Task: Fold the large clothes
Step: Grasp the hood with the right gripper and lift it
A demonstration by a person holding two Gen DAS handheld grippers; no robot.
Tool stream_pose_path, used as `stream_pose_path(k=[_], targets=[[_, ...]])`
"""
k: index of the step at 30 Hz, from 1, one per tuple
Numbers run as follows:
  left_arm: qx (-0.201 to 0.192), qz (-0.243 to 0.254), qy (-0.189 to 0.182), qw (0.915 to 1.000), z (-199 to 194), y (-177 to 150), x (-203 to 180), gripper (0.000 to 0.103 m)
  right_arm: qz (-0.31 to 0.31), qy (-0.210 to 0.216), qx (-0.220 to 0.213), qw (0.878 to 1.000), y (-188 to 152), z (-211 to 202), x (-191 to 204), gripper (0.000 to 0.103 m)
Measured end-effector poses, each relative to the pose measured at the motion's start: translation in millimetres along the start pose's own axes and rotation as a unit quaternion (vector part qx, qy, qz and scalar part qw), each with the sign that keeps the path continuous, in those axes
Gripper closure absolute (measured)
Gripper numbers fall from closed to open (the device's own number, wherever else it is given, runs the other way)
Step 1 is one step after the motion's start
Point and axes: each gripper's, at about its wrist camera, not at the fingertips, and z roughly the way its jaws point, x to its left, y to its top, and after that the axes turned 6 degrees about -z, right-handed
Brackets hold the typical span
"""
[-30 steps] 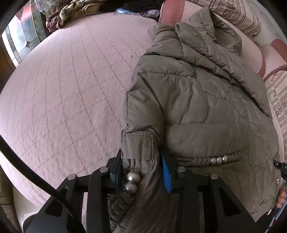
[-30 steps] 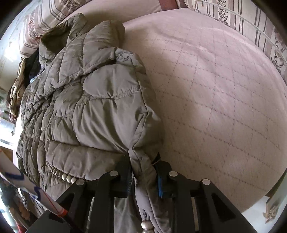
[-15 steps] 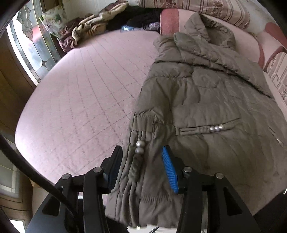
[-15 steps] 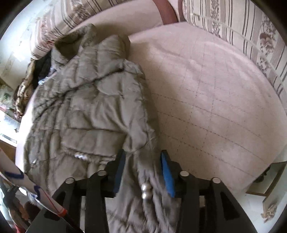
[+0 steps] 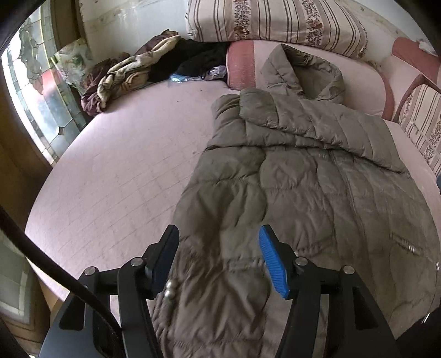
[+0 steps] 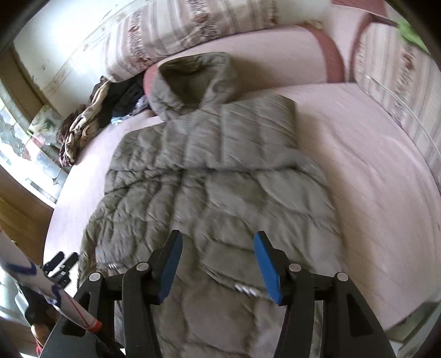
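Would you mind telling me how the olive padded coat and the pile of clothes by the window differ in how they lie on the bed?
The olive padded coat lies spread flat, hood toward the striped pillows; the pile of clothes is bunched in a heap. The coat is one plain olive colour, the pile mixes tan, maroon and black. The coat lies near both open grippers, the pile at the far edge. Both rest on the pink quilted bed.

Jacket [image 5: 303, 179] ahead of tongs: quilted puffy cloth, matt olive, w/ shiny metal snaps [image 6: 244, 289]. Bed cover [image 5: 124, 170] beside it: matt pink stitched fabric. Finger pads [image 5: 273, 264]: ribbed blue plastic.
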Motion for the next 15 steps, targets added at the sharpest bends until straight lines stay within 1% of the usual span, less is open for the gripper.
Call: stream_pose_path(k=[4,9,15], targets=[[-0.003,-0.004,-0.005,1.0000,17,20,-10,0.043,-0.030,-0.011,-0.010,0.999,38,18,29,0.044],[-0.006,-0.013,-0.014,0.9998,43,43,-16,0.043,-0.050,-0.019,-0.016,0.998,83,39,56,0.042],[-0.006,-0.019,-0.007,0.9998,74,55,-14,0.043,-0.062,-0.035,-0.028,0.997,147,75,84,0.038]])
